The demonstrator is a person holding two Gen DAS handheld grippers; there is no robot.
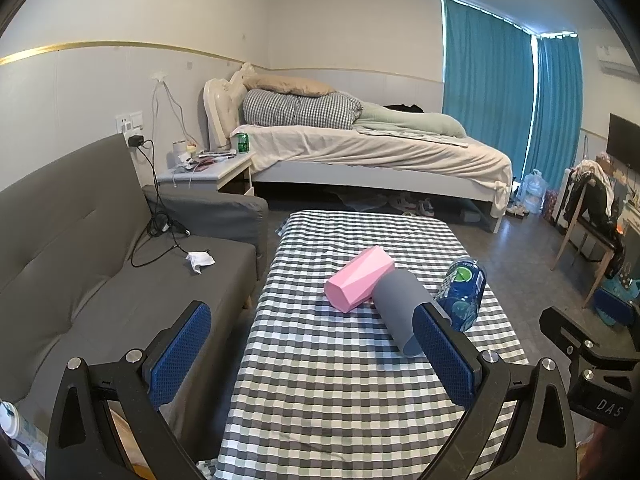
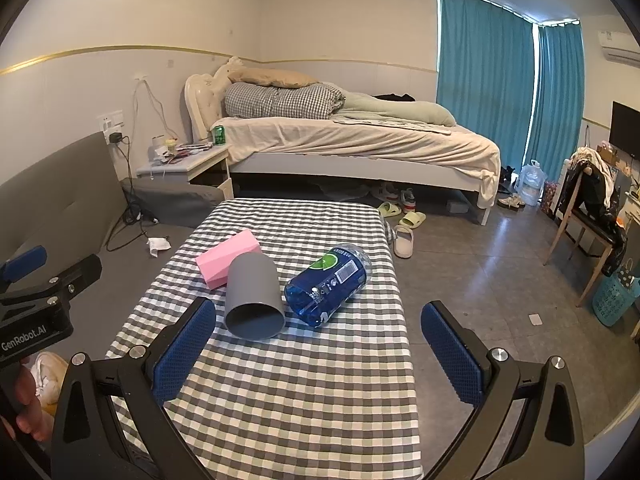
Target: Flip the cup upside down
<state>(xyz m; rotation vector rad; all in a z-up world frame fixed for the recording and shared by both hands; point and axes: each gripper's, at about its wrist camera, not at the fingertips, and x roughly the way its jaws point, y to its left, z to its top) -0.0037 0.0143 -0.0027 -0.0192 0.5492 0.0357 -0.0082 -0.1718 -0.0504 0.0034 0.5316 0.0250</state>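
We see the grey cup point(image 2: 253, 297) lying on its side on the checked surface point(image 2: 304, 392), touching a pink cup point(image 2: 228, 258). Our left tool point(image 1: 314, 354) and right tool point(image 2: 320, 354) hang wide apart, holding nothing.

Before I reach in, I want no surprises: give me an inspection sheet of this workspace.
Surface: table with checked cloth, flat.
Job's things: grey cup lying on its side, mouth toward the cameras.
Clutter: pink faceted cup and blue plastic bottle, both on their sides, flanking it.
Grippers: left gripper and right gripper open, holding nothing.
Cables: black charger cable on the sofa.
Surroundings: grey sofa, bed, slippers on the floor.
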